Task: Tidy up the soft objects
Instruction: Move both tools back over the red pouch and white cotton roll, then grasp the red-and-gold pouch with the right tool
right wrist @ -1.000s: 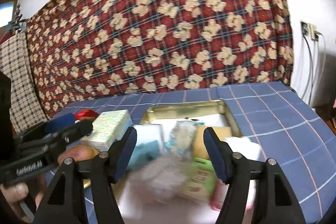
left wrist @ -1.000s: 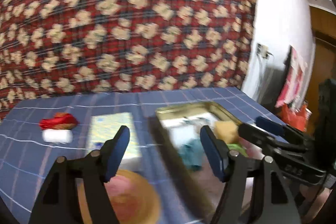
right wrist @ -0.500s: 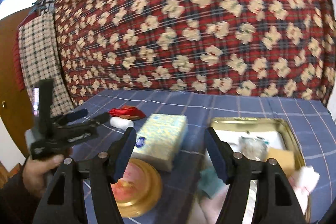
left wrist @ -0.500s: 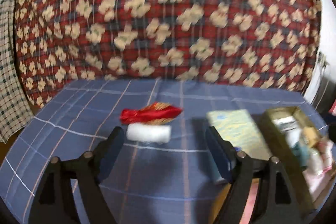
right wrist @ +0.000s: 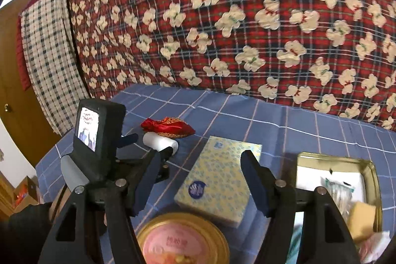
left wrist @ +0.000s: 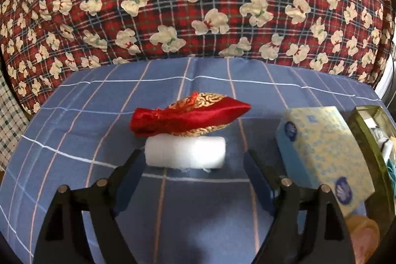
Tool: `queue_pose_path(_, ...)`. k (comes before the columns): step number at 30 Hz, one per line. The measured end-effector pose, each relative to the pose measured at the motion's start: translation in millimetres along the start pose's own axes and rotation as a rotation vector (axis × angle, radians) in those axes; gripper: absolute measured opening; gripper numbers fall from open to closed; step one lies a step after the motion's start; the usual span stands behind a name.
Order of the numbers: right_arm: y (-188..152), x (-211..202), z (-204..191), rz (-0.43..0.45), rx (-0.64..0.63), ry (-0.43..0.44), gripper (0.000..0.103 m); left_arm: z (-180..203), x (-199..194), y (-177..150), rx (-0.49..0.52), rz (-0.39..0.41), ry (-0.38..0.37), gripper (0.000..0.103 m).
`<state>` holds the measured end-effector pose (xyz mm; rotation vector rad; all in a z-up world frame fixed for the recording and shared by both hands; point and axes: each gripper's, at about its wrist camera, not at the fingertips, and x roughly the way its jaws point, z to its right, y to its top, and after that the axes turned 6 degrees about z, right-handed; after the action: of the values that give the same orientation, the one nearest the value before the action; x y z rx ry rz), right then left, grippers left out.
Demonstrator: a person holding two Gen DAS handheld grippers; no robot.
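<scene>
Two soft pieces, a white cotton roll [left wrist: 185, 152] and the red satin pouch [left wrist: 189, 117] touching it behind, lie on the blue checked tabletop [left wrist: 74, 140] before the left tool [left wrist: 193, 171], whose jaws have just been opening and stand wide, with nothing between them. Right tool [right wrist: 203, 181] hovers half-spread and empty over the tissue pack [right wrist: 220, 180]; next, I reckon, left drops, straddles the roll, squeezes gently, then carries it to the gold tin [right wrist: 307, 160].

Domestic room, a home. Evidence: tabletop [right wrist: 284, 120] under a blue checked cloth; bear-print plaid blanket [right wrist: 222, 16] hung as backdrop; checked towel [right wrist: 47, 53] hanging beside a wooden door [right wrist: 10, 90]; tissue box [right wrist: 220, 180] and tin [right wrist: 336, 162] of household oddments.
</scene>
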<state>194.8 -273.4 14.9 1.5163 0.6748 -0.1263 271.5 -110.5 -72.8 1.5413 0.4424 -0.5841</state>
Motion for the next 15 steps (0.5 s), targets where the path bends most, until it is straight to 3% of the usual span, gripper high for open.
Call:
queue_pose_path(4, 8.1, 25.2, -1.5, -0.061, 0.006, 0.011, 0.069, -7.9, 15.6, 6.5, -0.017, -0.033, -0.021, 0.082)
queue_pose_path(5, 10.1, 31.8, -0.7, -0.074, 0.010, 0.007, 0.069, -10.4, 17.2, 8.2, -0.024, -0.038, -0.032, 0.078)
queue_pose_path(6, 11.5, 37.5, 0.5, -0.085, 0.017, 0.005, 0.069, -13.0, 15.7, 10.3, -0.022, -0.027, -0.028, 0.067)
queue_pose_path(13, 29.5, 75.2, 1.1, -0.139, 0.034, -0.003, 0.070, -12.7, 3.3, 6.9, 0.022, -0.004, -0.114, 0.040)
queue_pose_path(14, 32.5, 80.5, 1.7, -0.146, 0.049, 0.002, 0.070, -13.1, 1.2, 5.9, 0.018, -0.004, -0.139, 0.029)
queue_pose_path(15, 35.2, 85.6, 1.5, -0.154, 0.060, 0.007, 0.070, -14.1, -1.2, 4.6, 0.015, -0.003, -0.148, 0.028)
